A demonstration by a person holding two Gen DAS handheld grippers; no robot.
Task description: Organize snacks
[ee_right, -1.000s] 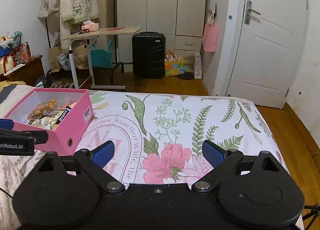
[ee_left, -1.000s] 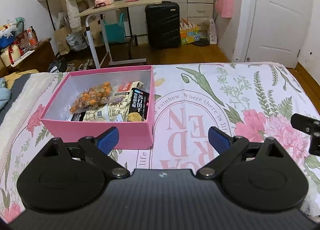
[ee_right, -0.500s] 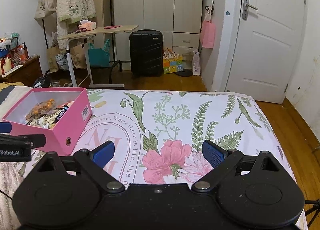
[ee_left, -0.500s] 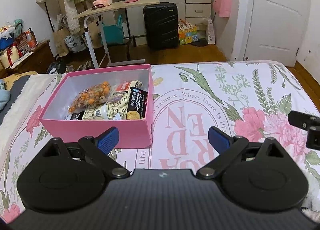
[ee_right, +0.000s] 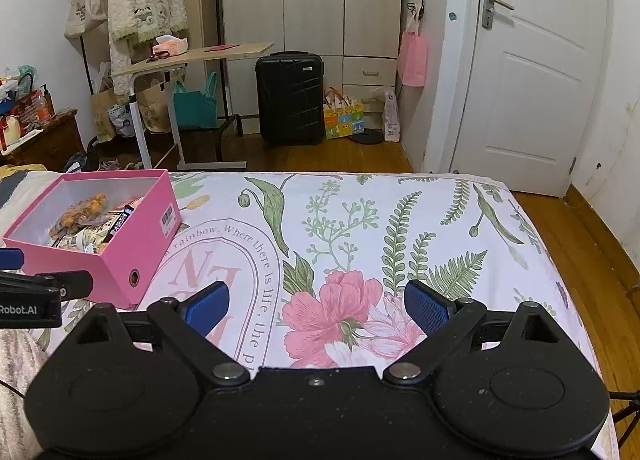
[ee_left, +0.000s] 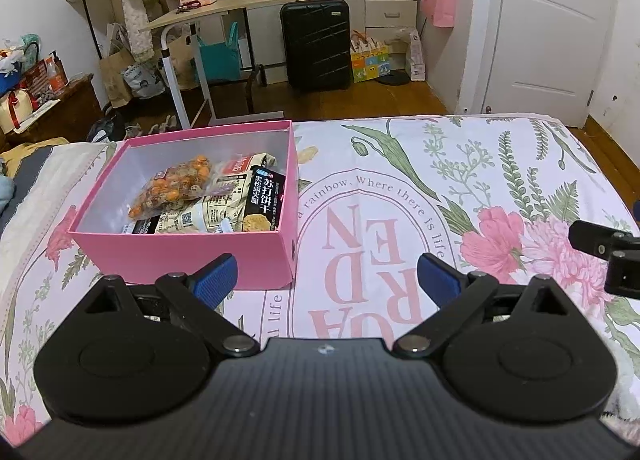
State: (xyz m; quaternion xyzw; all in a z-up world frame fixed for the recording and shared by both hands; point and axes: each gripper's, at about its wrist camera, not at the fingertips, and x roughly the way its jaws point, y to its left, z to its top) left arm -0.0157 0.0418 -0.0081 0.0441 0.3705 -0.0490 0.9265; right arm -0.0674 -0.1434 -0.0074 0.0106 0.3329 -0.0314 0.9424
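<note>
A pink box (ee_left: 188, 252) stands on the floral bedspread (ee_left: 400, 195) and also shows in the right wrist view (ee_right: 120, 260). It holds a clear bag of orange snacks (ee_left: 172, 187), a black cracker pack (ee_left: 264, 203) and pale packets (ee_left: 200, 215). My left gripper (ee_left: 326, 280) is open and empty, just in front of the box's near right corner. My right gripper (ee_right: 316, 306) is open and empty over the bedspread (ee_right: 360, 227), right of the box. Part of the right gripper shows at the left view's right edge (ee_left: 608, 252).
Beyond the bed's far edge stand a black suitcase (ee_left: 316, 43), a rolling side table (ee_left: 224, 11), a clothes rack with a cardigan (ee_right: 144, 7), wardrobes and a white door (ee_right: 532, 71). Wooden floor lies to the right of the bed (ee_right: 592, 252).
Both grippers have drawn back and risen slightly, so the box and bedspread sit a little lower and farther. Both stay open and empty.
</note>
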